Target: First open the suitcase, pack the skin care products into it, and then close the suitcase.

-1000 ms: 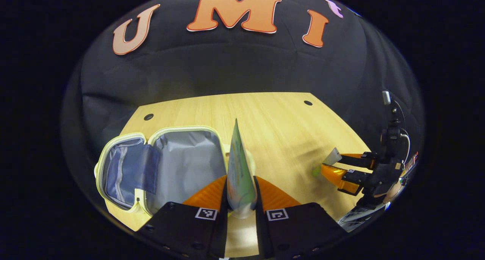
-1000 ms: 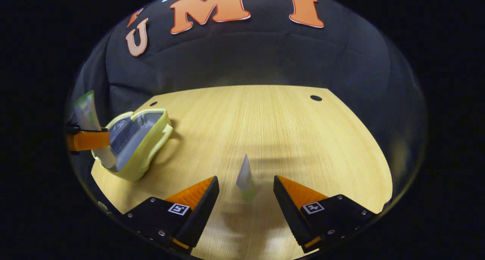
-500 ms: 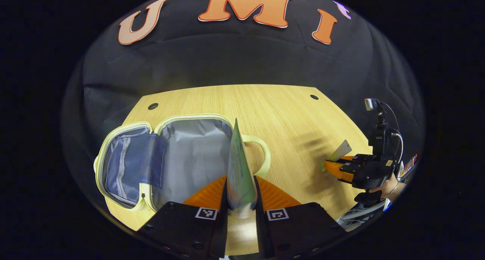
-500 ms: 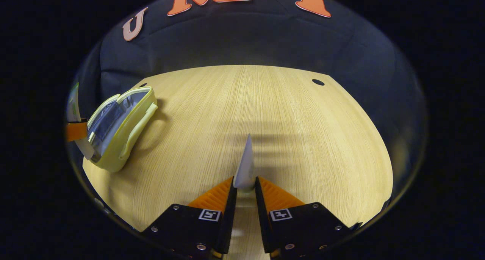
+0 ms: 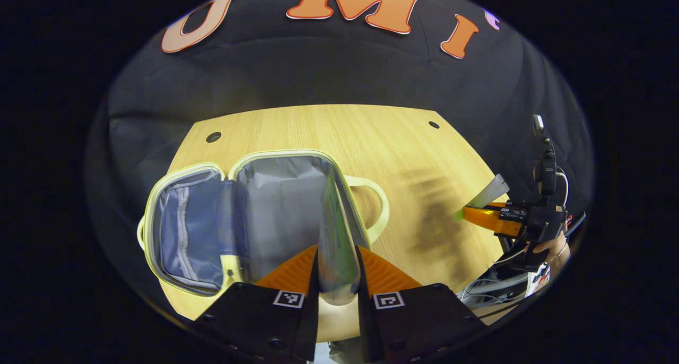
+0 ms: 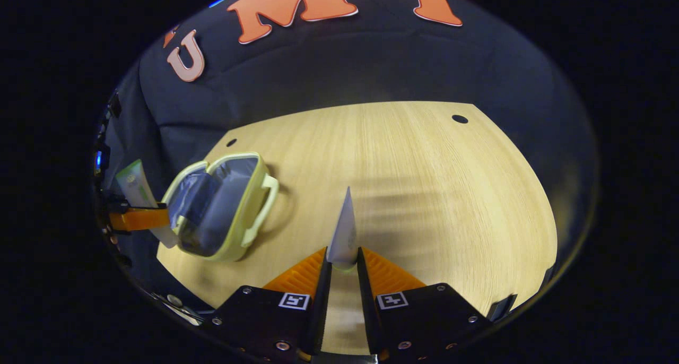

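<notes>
Left gripper view, nearest: the left tongs are closed narrow on a green-printed skin care tube, both fingers pressing its flat sides. The tube stands upright, cap end down between the fingers, its crimped edge pointing up and away along the line of the tongs. Just beyond the fingertips lies the open pale-yellow suitcase, flat on the tabletop. Its two halves spread side by side: the grey-lined main half sits directly behind and slightly left of the held tube, and the half with the mesh pocket lies farther left. The carry handle projects to the right of the tube.

The coming move turns on this relation: the grey-lined half lies forward and a little left of the left tongs, so the tube probably needs only a short advance and a lowering to go in. The left tongs are much the nearer to the case.

Right gripper view: the right tongs are likewise closed on a smaller grey tube, green cap end down, tip up. From here the suitcase lies well apart, forward and to the left, with the left tongs beside it.

Farthest, the bare tabletop runs to the booth wall.
</notes>
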A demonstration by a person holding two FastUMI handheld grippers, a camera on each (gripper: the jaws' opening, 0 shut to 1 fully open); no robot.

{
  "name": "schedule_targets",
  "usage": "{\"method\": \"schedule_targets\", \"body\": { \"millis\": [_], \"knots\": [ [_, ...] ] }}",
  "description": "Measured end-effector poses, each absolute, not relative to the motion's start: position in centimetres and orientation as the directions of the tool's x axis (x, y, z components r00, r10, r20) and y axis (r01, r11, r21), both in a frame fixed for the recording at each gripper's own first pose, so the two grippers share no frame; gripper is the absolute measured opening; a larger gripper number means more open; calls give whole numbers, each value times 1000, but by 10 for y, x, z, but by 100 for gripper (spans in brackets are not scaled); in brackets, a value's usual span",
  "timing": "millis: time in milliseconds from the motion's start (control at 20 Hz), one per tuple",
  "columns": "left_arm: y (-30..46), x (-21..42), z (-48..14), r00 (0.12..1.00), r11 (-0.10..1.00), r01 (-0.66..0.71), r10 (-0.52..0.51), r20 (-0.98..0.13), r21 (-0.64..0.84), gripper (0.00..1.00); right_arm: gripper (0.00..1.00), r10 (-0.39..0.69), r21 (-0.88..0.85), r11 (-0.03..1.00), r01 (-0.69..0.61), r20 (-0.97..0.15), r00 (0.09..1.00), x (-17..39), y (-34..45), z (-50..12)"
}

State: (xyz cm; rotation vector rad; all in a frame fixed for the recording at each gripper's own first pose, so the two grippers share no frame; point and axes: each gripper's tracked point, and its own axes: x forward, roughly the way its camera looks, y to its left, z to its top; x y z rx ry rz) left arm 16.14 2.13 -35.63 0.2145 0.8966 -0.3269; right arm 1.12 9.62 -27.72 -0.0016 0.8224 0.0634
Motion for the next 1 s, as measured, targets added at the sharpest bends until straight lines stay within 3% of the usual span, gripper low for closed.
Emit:
{"method": "schedule_targets", "body": {
  "millis": [450,700,900,950,1000],
  "knots": [
    [67,189,-388,337,910,414,-158,-928,-4,33,32,94,38,994,-98,-735,671,-22,163,-258],
    [87,217,-417,309,918,394,-90,-947,42,33,32,64,42,998,-48,-735,675,-31,172,-257],
    [89,214,-424,296,923,385,-121,-947,3,39,32,44,33,999,-30,-740,671,-32,175,-255],
    [88,218,-419,302,919,394,-137,-943,-8,44,32,42,27,999,-33,-741,670,-30,177,-256],
    [87,220,-419,311,912,410,-144,-939,-4,55,32,40,17,999,-41,-742,670,-29,178,-255]
  ]
}}
